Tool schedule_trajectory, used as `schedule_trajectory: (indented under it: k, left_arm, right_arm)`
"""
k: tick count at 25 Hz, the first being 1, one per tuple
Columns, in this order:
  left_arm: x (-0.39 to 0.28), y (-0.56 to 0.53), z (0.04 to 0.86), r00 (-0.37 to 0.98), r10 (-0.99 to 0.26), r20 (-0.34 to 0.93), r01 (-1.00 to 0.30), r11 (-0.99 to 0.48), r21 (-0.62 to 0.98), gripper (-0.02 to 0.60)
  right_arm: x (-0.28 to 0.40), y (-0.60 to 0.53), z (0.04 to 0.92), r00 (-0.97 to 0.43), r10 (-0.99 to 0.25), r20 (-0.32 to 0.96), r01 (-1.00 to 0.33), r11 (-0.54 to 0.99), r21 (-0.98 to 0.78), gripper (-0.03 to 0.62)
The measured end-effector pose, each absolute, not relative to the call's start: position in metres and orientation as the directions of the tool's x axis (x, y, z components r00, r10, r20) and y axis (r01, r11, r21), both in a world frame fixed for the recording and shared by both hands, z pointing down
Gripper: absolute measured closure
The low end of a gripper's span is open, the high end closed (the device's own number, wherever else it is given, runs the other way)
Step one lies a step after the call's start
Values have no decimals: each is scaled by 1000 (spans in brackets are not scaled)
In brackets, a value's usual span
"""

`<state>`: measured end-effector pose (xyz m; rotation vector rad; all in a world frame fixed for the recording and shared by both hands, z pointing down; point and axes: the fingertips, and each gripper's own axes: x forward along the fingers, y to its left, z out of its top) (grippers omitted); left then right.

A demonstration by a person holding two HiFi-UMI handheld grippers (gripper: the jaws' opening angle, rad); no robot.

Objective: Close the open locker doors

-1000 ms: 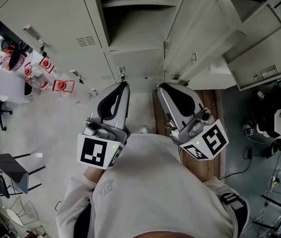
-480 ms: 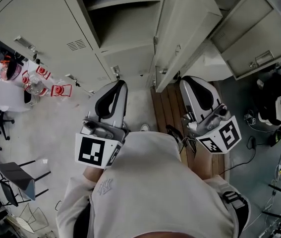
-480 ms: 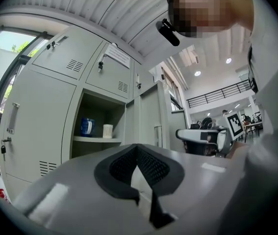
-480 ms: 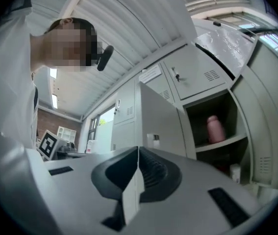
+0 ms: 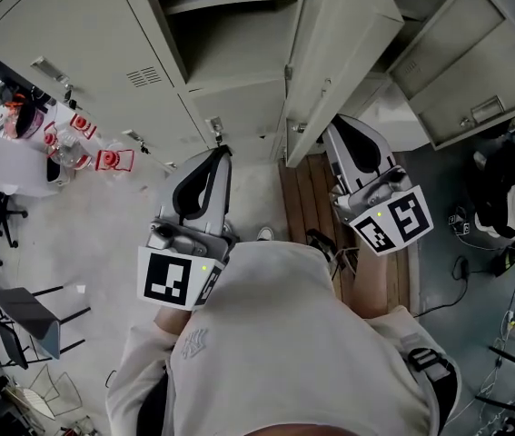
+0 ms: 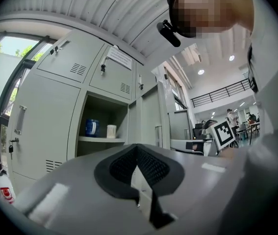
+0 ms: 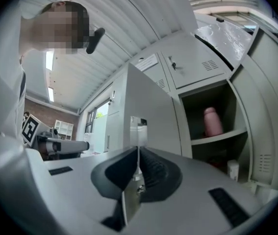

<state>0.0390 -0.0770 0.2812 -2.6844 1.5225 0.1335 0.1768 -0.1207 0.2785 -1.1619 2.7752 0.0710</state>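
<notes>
Grey lockers, two open doors; left gripper, right gripper: jaws together.

Right gripper: jaws together, nothing between them. Ahead: open locker door, latch plate showing. Open compartment at right: pink bottle on shelf; white bottle below.

The right gripper has moved out to the right and up to the open locker door, which has swung partly shut.
</notes>
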Motion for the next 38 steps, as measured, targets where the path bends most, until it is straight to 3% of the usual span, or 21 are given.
schedule_trajectory:
  k: [10,14,20,38]
  left_arm:
    - [27,-79,284,466,-879,-101,-884,-468,-1,574]
    - [17,-80,285,444,-890,-100,-894,-447,9,574]
    - [-6,-85,284,408,-907,-100,-912,-411,7,574]
    - [-95,-117,275,346,-933,-95,-937,-348,9,575]
  right_arm:
    - [137,-123,279,-819,-556,-144,-551,831,-70,576]
    - [119,-127,275,-860,-486,-154,-476,874,-101,502]
    - [85,-140,274,-889,-437,-139,-431,899,-72,496]
    - [-3,-201,279,-883,-463,-78,-459,886,-69,496]
